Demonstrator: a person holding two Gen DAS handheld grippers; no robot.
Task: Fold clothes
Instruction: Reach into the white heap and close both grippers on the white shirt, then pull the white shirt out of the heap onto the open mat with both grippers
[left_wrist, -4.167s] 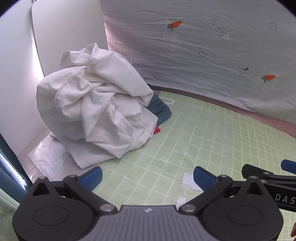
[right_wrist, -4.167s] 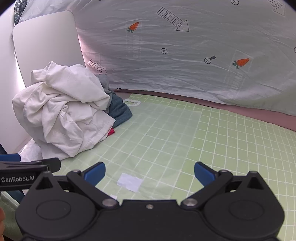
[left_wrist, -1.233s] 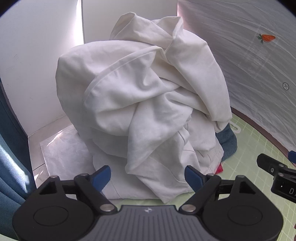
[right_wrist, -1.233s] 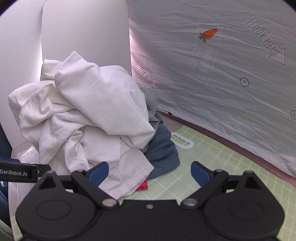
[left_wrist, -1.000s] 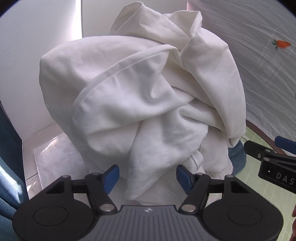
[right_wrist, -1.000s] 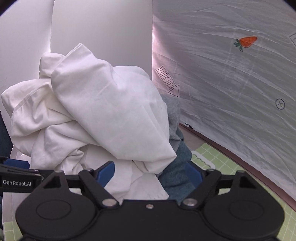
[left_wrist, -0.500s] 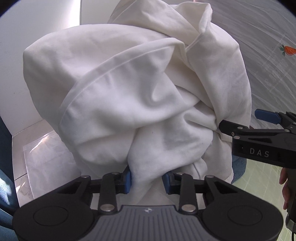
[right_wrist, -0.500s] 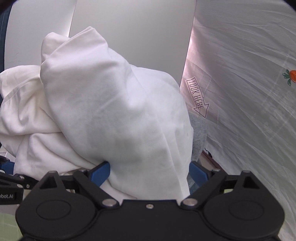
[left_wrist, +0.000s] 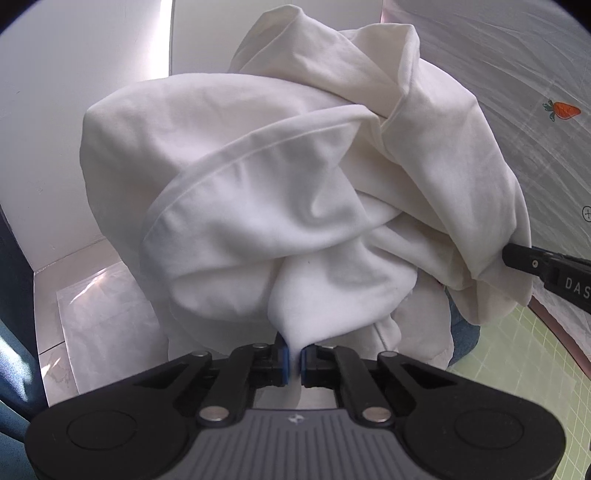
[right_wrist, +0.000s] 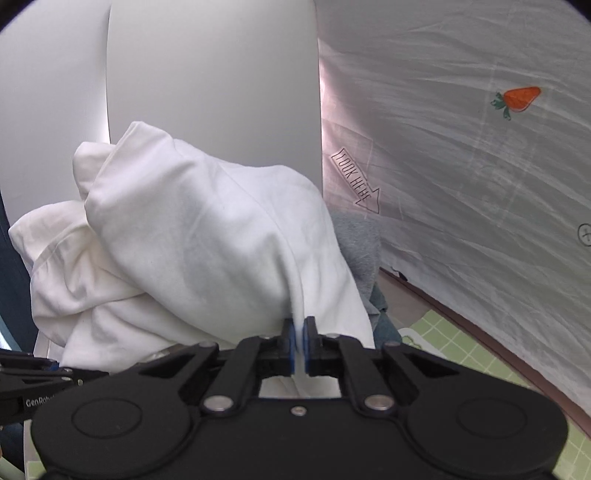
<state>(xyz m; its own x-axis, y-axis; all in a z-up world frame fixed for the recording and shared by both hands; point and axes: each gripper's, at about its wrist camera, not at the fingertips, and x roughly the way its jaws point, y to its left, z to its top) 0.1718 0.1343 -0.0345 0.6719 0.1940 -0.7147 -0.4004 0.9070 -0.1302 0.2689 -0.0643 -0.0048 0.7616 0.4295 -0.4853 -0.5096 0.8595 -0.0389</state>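
A fold of the crumpled white cotton garment (left_wrist: 258, 221) is pinched by the left gripper (left_wrist: 293, 356); another fold is clamped by the right gripper (right_wrist: 300, 345), both jaws having just closed.

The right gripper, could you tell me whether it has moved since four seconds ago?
Yes. The right gripper has advanced from the open green grid mat to the crumpled white garment, now clamped on a fold.

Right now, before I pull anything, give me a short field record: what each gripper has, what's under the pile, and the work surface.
left gripper: shut on a fold of the white garment, jaws just closed
right gripper: shut on the white garment's other side, jaws just closed
pile state: crumpled, unfolded
beneath pile: grey-blue garment, partly hidden
work surface: green grid mat
backdrop: white carrot-print sheet
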